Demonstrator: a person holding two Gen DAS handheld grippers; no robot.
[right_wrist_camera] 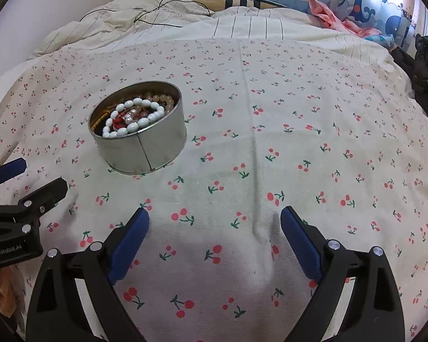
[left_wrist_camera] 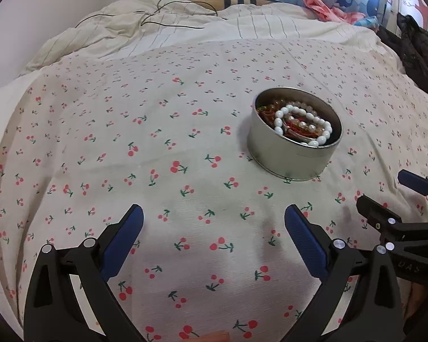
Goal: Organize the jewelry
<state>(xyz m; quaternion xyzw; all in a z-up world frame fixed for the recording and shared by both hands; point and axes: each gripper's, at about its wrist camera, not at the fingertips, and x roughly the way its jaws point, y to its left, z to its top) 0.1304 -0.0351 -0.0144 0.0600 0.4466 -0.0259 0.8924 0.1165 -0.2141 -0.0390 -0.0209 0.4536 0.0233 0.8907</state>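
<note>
Round silver tin (left_wrist_camera: 292, 154) upright, white bead bracelet (left_wrist_camera: 302, 125) atop tangled jewelry, both hand-held grippers spread, empty

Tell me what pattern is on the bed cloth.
Small red cherries on cream cloth, clearest in the right wrist view.

One tin (left_wrist_camera: 288, 156), two hand-held grippers (left_wrist_camera: 214, 213)

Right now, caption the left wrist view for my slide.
Left gripper open over cherry-print cloth, open tin of bead bracelets ahead.
</note>
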